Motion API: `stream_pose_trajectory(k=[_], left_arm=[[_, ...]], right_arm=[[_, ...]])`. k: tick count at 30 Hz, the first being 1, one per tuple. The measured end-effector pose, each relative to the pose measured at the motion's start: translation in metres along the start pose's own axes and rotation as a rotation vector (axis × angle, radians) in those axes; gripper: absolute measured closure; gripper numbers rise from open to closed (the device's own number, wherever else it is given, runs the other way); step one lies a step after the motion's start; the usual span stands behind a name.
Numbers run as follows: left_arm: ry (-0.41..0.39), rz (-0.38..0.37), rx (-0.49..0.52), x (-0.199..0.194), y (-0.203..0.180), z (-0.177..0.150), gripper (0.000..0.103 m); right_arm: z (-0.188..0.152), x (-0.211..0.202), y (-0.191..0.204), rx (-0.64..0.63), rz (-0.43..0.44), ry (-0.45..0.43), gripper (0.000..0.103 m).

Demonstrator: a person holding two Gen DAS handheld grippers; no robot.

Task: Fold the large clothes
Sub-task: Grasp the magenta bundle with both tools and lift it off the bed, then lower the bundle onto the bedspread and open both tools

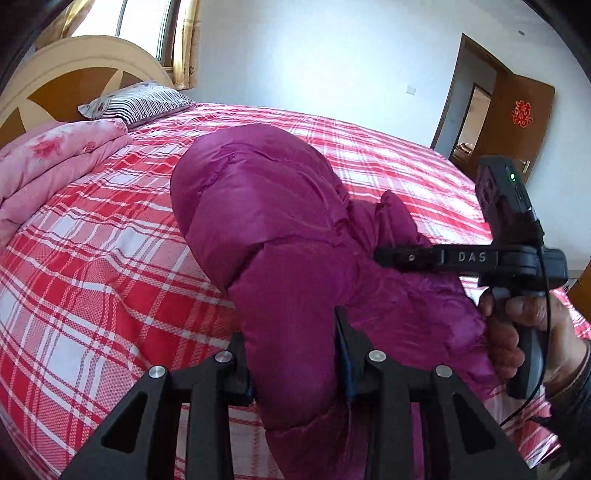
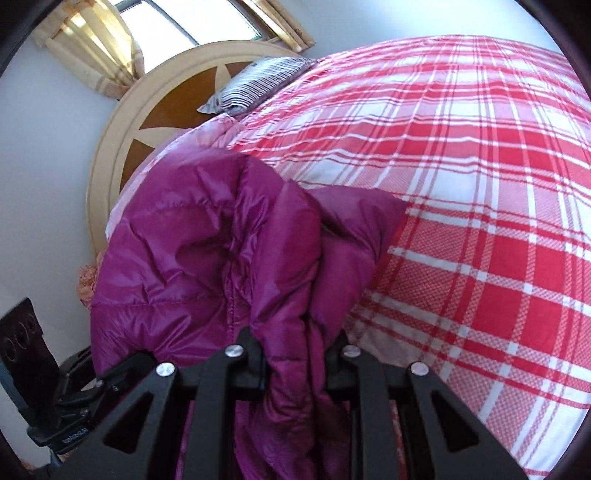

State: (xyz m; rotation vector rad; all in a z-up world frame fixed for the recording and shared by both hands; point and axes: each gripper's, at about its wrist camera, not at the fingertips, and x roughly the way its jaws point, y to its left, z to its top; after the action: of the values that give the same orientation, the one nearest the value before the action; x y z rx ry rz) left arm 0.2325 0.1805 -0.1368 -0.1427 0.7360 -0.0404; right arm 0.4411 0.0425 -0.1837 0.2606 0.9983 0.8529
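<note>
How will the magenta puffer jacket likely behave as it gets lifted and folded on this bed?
Probably floppy: the puffer jacket droops from both the left tongs and the right tongs. Its glossy shell suggests it may slip. The puffy quilting looks light, and likely springs back after folding.

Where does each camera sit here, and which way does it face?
Left wrist: on the left tool, looking down across the bed toward the door; shows its fingers clamping the purple jacket, plus the right tool and hand.
Right wrist: on the right tool, facing the headboard and window; its fingers pinch the jacket.
Shared: jacket, bed, pillow, headboard.
</note>
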Motion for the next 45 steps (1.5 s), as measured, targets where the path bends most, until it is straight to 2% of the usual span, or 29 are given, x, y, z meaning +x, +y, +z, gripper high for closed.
stream_pose_trajectory(k=[4,12,20,24,25,28,30,31,34,36,39,45], left_arm=[[0.011,0.035,0.016,0.011,0.001,-0.005,0.053],[-0.002,0.045,-0.017,0.023,0.007,-0.018,0.039],[-0.01,0.058,-0.033,0.031,0.008,-0.023,0.033],[-0.002,0.069,-0.035,0.029,0.007,-0.022,0.032],[0.0,0.074,-0.037,0.029,0.007,-0.021,0.031],[0.014,0.093,-0.051,0.027,0.009,-0.017,0.029],[0.029,0.123,-0.055,0.016,0.007,-0.013,0.029],[0.022,0.142,-0.06,0.009,0.007,-0.011,0.029],[-0.074,0.155,-0.049,-0.032,0.0,-0.003,0.029],[-0.132,0.148,-0.034,-0.06,-0.005,0.004,0.026],[-0.188,0.147,-0.017,-0.093,-0.011,0.012,0.023],[-0.255,0.116,0.008,-0.131,-0.023,0.021,0.023]], right_arm=[[-0.001,0.006,-0.005,0.015,-0.015,0.016,0.08],[-0.012,0.013,-0.012,0.018,-0.039,0.038,0.075],[-0.02,0.015,-0.021,0.024,-0.036,0.021,0.073],[-0.019,0.015,-0.012,-0.016,-0.092,0.033,0.071],[-0.018,0.015,-0.01,-0.025,-0.114,0.037,0.069],[-0.017,0.012,-0.009,-0.025,-0.163,0.037,0.052],[-0.018,0.004,-0.007,-0.023,-0.209,0.019,0.032],[-0.019,-0.004,-0.004,-0.024,-0.223,0.003,0.031],[-0.022,-0.035,0.013,-0.044,-0.273,-0.067,0.027],[-0.026,-0.061,0.03,-0.063,-0.303,-0.136,0.016],[-0.036,-0.097,0.06,-0.105,-0.331,-0.224,0.007],[-0.056,-0.135,0.109,-0.192,-0.439,-0.32,0.004]])
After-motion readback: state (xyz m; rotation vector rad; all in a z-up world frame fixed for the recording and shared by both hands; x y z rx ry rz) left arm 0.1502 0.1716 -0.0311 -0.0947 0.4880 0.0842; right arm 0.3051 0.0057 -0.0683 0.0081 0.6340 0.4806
